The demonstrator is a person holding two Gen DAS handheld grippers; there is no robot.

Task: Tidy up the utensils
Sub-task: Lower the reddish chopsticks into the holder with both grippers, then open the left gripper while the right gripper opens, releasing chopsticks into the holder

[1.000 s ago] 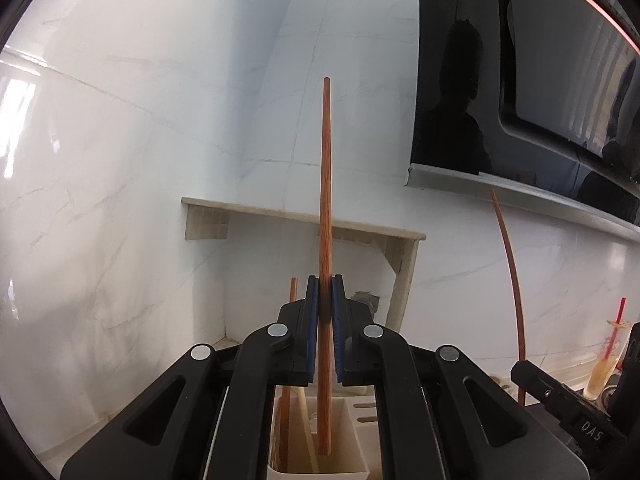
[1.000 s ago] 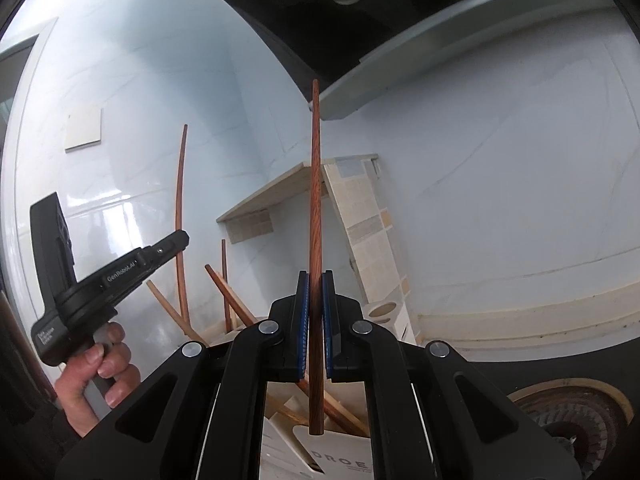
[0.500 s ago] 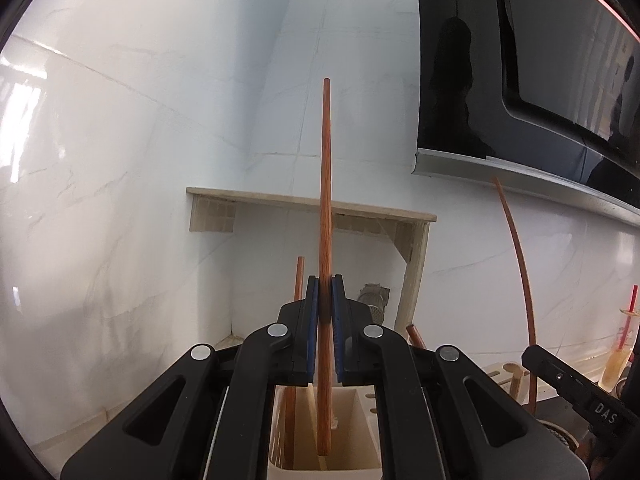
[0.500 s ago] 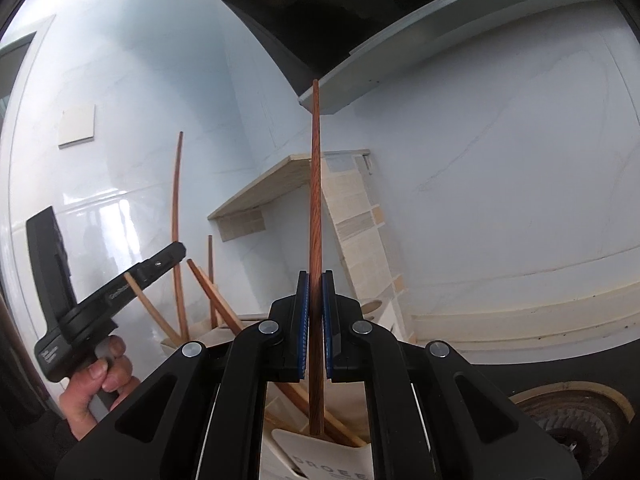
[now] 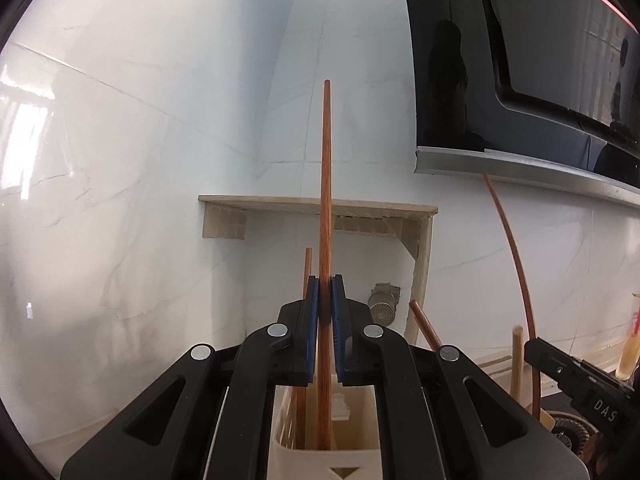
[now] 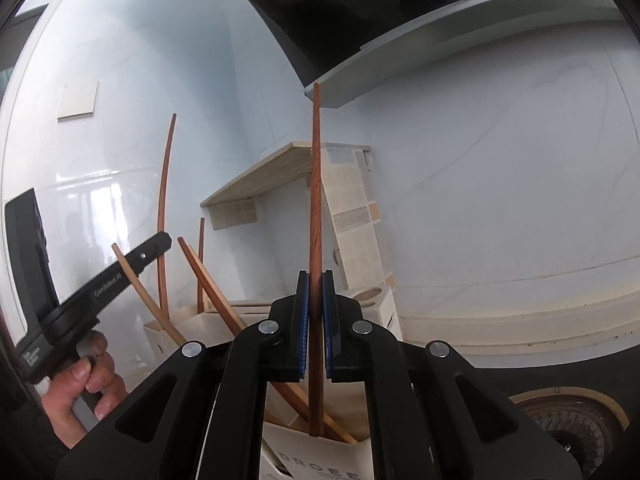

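Observation:
My left gripper (image 5: 324, 280) is shut on a reddish wooden chopstick (image 5: 325, 208) that stands upright, its lower end down inside a cream utensil holder (image 5: 324, 462). Another chopstick (image 5: 306, 276) stands in the same compartment. My right gripper (image 6: 315, 276) is shut on a second upright wooden chopstick (image 6: 315, 184), whose lower end hangs just over the cream holder (image 6: 316, 468). In the right wrist view the left gripper (image 6: 158, 242) shows at the left, held by a hand (image 6: 86, 384), with its chopstick (image 6: 165, 208) rising from it.
Several chopsticks (image 6: 208, 280) lean in the holder's compartments. A wooden shelf (image 5: 316, 202) is fixed on the white marble wall behind. A black range hood (image 5: 516, 72) hangs at the upper right. A gas burner (image 6: 568, 424) lies at the lower right. A drink cup (image 5: 630, 344) stands at the far right.
The left wrist view has swung a little to the right, so the holder's compartment now sits centred under the held chopstick. Both grippers stay shut on their chopsticks.

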